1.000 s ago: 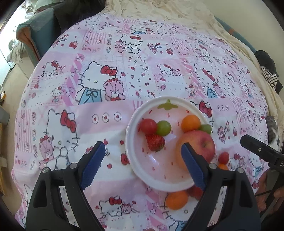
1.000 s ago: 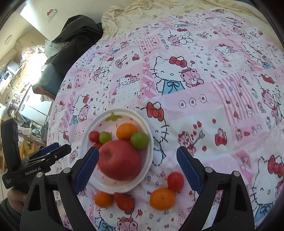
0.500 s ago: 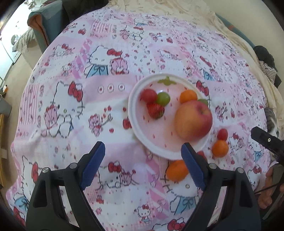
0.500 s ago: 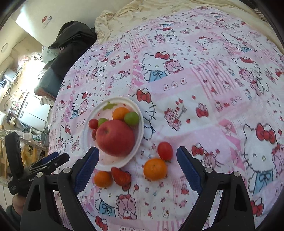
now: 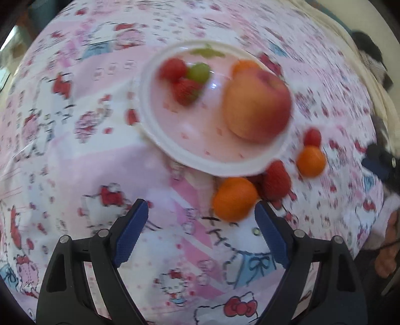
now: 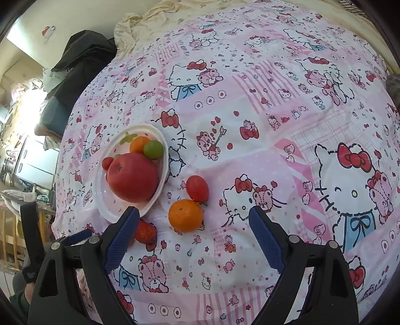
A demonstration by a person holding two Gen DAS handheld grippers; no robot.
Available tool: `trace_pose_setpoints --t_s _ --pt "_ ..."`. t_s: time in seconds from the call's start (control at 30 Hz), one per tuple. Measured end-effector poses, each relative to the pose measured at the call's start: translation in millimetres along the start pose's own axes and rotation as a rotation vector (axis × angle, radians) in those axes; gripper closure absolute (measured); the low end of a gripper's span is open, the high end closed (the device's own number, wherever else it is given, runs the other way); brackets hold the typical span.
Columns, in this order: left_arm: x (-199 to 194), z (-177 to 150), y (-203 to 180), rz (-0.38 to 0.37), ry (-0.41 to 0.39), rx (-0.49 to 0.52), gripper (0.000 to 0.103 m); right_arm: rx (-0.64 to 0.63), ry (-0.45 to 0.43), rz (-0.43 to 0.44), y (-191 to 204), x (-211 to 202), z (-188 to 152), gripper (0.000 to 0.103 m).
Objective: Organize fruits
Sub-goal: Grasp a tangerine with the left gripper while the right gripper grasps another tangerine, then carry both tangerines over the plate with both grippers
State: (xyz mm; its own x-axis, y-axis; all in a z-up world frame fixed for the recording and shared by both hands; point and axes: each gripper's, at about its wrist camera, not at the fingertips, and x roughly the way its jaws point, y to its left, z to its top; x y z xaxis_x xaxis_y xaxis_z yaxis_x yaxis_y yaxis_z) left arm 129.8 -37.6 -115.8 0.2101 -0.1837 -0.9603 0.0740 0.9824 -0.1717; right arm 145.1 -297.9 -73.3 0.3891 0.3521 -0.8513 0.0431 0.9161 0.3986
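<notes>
A white plate (image 5: 175,147) (image 6: 105,200) holds a big red apple (image 5: 257,105) (image 6: 133,177), an orange (image 6: 138,143), a green fruit (image 6: 153,149), a cherry tomato (image 5: 172,70), a strawberry (image 5: 186,90) and a green grape (image 5: 198,71). On the cloth beside the plate lie an orange (image 5: 233,198), a strawberry (image 5: 276,181) (image 6: 145,231), a second orange (image 5: 311,161) (image 6: 185,215) and a red tomato (image 5: 312,136) (image 6: 197,188). My left gripper (image 5: 200,217) is open, just short of the near orange. My right gripper (image 6: 193,222) is open, above the second orange.
A pink cartoon-print cloth (image 6: 275,125) covers the bed. Dark clothes (image 6: 82,57) lie at its far left edge, with a cream sheet (image 6: 150,15) behind. The left view is motion-blurred. The other gripper shows at the right edge there (image 5: 382,167).
Both grippers have pulled back from the plate toward the near edge of the cloth. The loose fruits now lie between or just ahead of the fingers. Both stay open.
</notes>
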Motion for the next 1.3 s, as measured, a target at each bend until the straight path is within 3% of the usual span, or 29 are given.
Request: trace_pose_setpoints --t_s 0.1,0.2,0.3,0.37,0.6,0.7,0.8,0.97,1.13,1.3 --pt "5 -2 -14 -0.001 0.005 0.047 0.022 0.009 0.015 0.001 -2 4 0 0.012" --pt "11 1 -20 -0.012 0.010 0.078 0.052 0.037 0.035 0.007 -6 10 1 0.012" --pt "18 3 -20 -0.027 0.034 0.088 0.056 0.067 0.057 0.011 -11 17 2 0.012" --pt "18 3 -20 -0.055 0.036 0.083 0.066 0.084 0.070 0.017 -13 21 2 0.012" --pt "-3 -2 -15 -0.049 0.018 0.069 0.067 0.103 0.137 0.024 -12 39 0 0.012" --pt "-17 -2 -6 -0.019 -0.018 0.053 0.067 0.110 0.178 0.049 -9 49 1 0.027" --pt "-28 1 6 -0.006 -0.048 0.008 0.067 0.119 0.205 0.051 -5 59 2 0.035" --pt "-37 5 20 0.001 -0.078 -0.031 0.067 0.093 0.244 0.005 4 75 0 0.042" --pt "-42 8 31 0.010 -0.097 -0.073 0.067 0.040 0.255 -0.008 9 82 -1 0.056" --pt "-44 10 34 0.027 -0.120 -0.079 0.067 -0.008 0.249 -0.016 15 77 -4 0.058"
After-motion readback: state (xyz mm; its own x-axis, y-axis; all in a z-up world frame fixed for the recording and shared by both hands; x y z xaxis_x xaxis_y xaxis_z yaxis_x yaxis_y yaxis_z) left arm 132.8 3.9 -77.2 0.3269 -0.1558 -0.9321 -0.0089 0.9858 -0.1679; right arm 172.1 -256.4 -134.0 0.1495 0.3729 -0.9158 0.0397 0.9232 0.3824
